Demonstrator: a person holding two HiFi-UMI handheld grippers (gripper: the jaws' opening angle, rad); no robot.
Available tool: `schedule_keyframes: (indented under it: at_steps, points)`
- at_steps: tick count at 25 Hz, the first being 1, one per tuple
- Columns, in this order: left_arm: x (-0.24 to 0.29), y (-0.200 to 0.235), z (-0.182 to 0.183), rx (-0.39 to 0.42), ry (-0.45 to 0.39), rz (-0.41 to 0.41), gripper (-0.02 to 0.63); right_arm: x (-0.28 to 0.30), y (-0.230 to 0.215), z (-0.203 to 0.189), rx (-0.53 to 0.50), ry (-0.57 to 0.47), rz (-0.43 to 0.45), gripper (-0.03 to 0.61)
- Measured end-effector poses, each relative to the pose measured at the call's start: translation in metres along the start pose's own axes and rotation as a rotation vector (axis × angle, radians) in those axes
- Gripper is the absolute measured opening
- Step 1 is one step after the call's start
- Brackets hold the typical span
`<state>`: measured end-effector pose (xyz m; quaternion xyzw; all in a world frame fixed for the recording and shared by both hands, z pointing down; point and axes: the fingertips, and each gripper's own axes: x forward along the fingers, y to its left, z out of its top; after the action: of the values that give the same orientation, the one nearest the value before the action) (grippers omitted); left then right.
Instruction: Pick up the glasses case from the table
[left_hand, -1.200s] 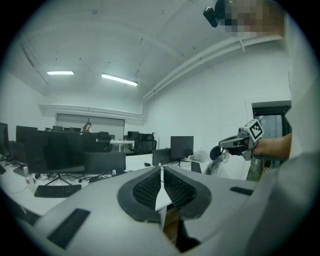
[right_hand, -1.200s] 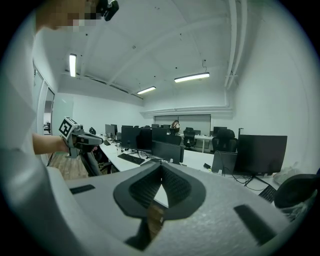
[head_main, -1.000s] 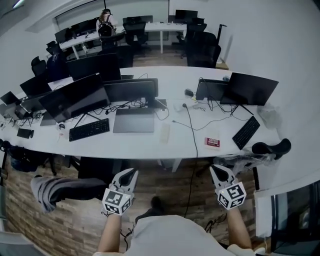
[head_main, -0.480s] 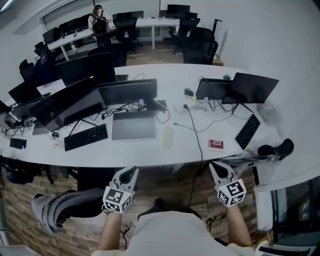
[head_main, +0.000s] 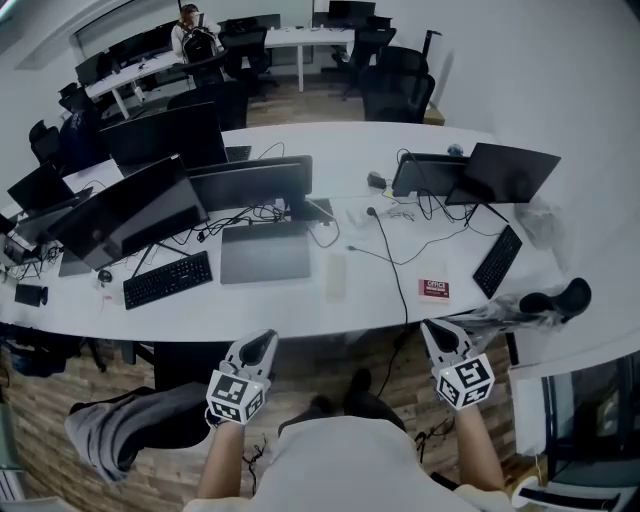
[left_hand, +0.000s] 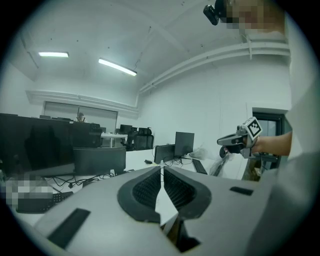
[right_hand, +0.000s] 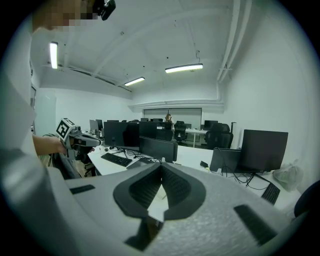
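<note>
Head view, entry one: white counter (head_main: 300, 312), long and curved, carrying among other things a closed laptop (head_main: 265, 253) and a small red box (head_main: 434, 288). Entry two: a pale oblong lying flat just right of the laptop, near the counter's front edge. This is probably the glasses case (head_main: 336, 275), though it is too small to confirm. Left gripper (head_main: 260, 345): jaws pressed together with nothing between them, held short of the counter's edge and well apart from the case. Right gripper (head_main: 437, 331): likewise closed and empty. Handling, as judged — a light, stiff shell, smooth and perhaps slippery, not fragile. Best taken across its narrow width at mid-length, with the jaws spread first, so it neither pivots nor skids.
</note>
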<state>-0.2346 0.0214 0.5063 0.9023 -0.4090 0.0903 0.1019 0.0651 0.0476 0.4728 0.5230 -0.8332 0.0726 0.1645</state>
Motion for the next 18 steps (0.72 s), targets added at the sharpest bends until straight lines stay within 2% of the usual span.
schedule_keyframes:
  at_steps: [9,18]
  points:
    - [0.044,0.015,0.013,-0.008,0.003,0.048,0.012,0.047,-0.04,-0.001,0.012,-0.005,0.052,-0.002]
    - [0.109,0.018,0.034,-0.03,-0.004,0.115,0.012,0.101,-0.102,0.01,-0.01,-0.003,0.138,-0.002]
